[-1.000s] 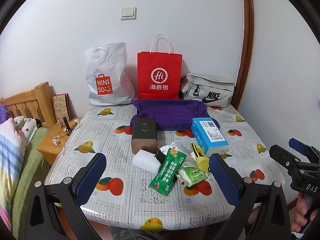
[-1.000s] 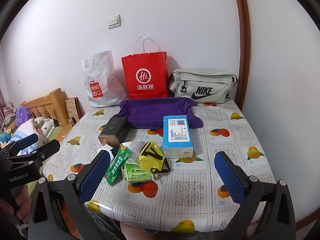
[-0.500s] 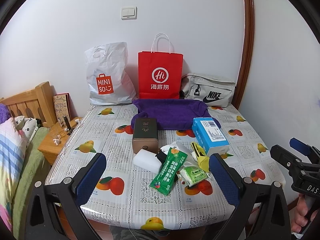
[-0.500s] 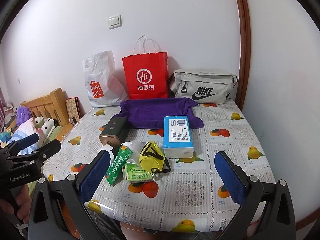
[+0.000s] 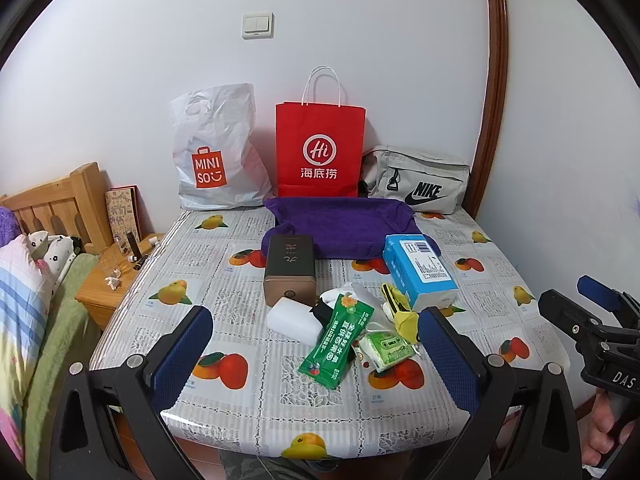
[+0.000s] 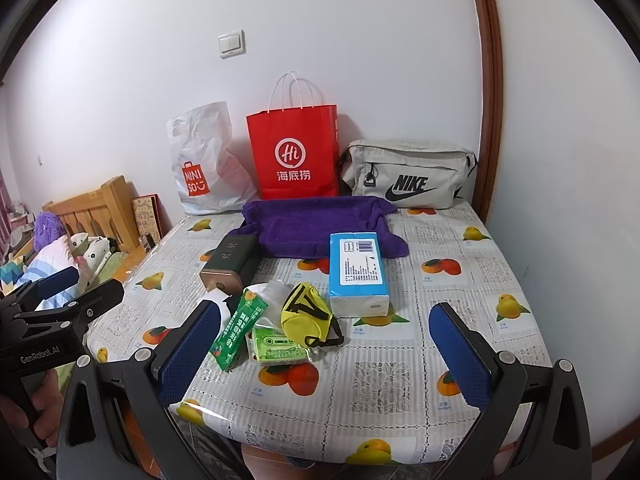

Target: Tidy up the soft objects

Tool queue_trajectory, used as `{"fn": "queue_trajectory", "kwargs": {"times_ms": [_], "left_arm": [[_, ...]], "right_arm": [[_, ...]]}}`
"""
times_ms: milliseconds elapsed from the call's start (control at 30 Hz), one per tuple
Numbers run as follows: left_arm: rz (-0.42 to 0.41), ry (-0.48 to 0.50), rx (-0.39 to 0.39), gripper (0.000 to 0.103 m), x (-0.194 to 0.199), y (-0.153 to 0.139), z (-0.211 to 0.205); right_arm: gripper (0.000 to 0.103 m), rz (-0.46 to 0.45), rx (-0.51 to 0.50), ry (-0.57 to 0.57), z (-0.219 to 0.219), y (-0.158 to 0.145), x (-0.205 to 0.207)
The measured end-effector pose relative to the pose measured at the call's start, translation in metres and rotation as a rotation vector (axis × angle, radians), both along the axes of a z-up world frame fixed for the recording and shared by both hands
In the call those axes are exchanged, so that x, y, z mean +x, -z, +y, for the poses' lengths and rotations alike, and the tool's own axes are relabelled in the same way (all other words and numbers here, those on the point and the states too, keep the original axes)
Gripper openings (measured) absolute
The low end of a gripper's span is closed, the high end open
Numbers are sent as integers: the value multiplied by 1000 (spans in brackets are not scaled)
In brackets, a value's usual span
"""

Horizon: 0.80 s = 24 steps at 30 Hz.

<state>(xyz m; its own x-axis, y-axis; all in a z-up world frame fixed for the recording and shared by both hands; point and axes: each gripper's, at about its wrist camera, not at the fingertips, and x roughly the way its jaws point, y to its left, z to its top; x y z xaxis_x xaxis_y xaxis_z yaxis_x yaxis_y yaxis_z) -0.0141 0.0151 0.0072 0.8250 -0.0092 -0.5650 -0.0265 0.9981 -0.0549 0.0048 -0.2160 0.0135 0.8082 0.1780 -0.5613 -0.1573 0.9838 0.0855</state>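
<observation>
Right gripper [image 6: 324,312]: aim turns very slightly to its own left. The red bag [image 6: 294,160], the switch [image 6: 231,44] and the tissue pack [image 6: 358,268] ahead of it now sit a trace further toward its right finger.

Left gripper [image 6: 86,286]: off the right gripper's left side, now a shade nearer to it and a shade higher.

Left gripper's own aim: a barely visible turn to its left, so the red bag lies a hair further right ahead of it.

Black-framed left gripper [image 5: 316,354] and right gripper [image 6: 324,350], blue textured pads, silver screws.
</observation>
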Motion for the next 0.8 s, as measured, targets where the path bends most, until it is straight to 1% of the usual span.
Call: {"fn": "queue_trajectory", "kwargs": {"times_ms": [233,400,467,600,667,800], "left_arm": [[6,2,0,103,0,1,2],[32,-4,10,103,6,10,2],[42,-3,16,103,10,15,-3],[81,-8,16,103,22,27,-1],[108,-4,10,103,29,36,1],[144,2,25,103,41,54,0]], "right_arm": [[103,-7,3,0,0,1,-1],[103,-17,9,-8,0,2,-1],[103,-17,5,-9,-1,3,1],[103,2,20,2,-6,9,10],[103,16,25,8,-9,14,16],[103,40,37,6,-11,26,26]]}}
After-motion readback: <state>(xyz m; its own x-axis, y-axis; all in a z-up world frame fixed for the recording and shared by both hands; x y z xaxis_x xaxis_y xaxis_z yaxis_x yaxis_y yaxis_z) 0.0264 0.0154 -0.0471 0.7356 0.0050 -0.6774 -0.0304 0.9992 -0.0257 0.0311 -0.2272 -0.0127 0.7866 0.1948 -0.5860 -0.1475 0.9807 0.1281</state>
